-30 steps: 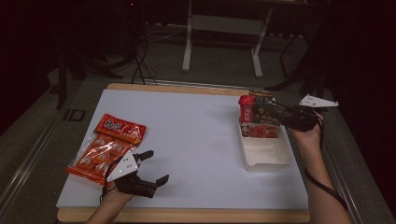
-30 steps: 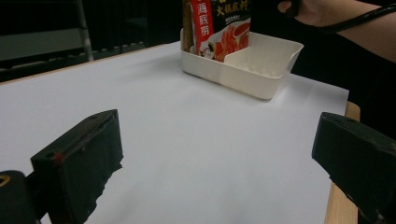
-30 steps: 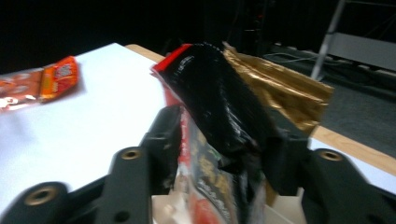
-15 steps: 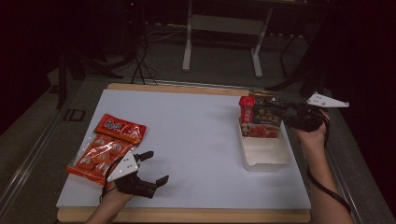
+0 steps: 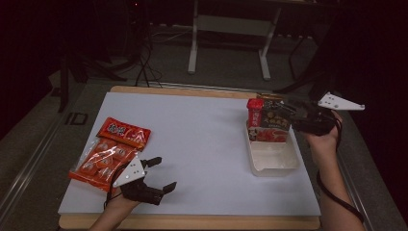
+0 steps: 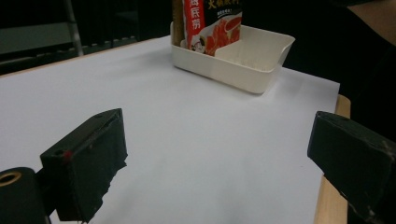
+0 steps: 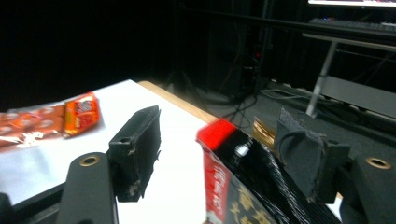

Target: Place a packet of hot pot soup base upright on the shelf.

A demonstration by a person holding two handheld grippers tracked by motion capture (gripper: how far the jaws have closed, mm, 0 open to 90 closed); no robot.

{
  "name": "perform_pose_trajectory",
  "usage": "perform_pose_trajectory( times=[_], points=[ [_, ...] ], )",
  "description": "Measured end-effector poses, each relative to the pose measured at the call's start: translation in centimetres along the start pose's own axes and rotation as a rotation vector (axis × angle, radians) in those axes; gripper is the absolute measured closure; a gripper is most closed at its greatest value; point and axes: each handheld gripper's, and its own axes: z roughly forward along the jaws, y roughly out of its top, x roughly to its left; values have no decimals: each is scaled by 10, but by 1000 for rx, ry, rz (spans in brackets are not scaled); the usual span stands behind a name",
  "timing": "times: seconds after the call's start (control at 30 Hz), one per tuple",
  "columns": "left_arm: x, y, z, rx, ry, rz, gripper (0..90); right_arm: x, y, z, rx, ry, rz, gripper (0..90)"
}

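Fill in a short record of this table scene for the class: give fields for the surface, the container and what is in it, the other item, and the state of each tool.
surface: white table top
container: white tray at the right
in container: red and black packet standing upright at the far end, near end bare
other item: orange snack bag lying flat at the left
left tool: open, holding nothing, beside the snack bag
right tool: jaws just opening, packet top between them, pads not pressing on it
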Motion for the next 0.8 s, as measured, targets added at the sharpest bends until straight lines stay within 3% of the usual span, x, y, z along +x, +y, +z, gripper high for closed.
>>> perform_pose_trajectory(
  times=[0.13,0.33,0.37,0.43,0.47,0.57,0.7,0.8],
  points=[
    [0,0,0,-8,1,1,56,14,5,0,7,13,-24,273],
    [0,0,0,-4,3,1,56,35,6,-1,-12,73,-33,266],
    [0,0,-1,-9,8,3,56,44,2,0,-2,100,-29,255],
    [0,1,-1,-8,9,3,57,47,1,1,2,109,-21,244],
    [0,1,0,-6,14,8,57,55,-4,3,6,132,-10,154],
    [0,2,0,1,18,7,57,64,-13,5,0,170,21,127],
    [-1,3,-1,5,4,-1,58,74,-23,7,-10,185,22,142],
    [-4,5,-2,39,3,-6,60,80,-29,8,0,188,3,155]
  ],
)
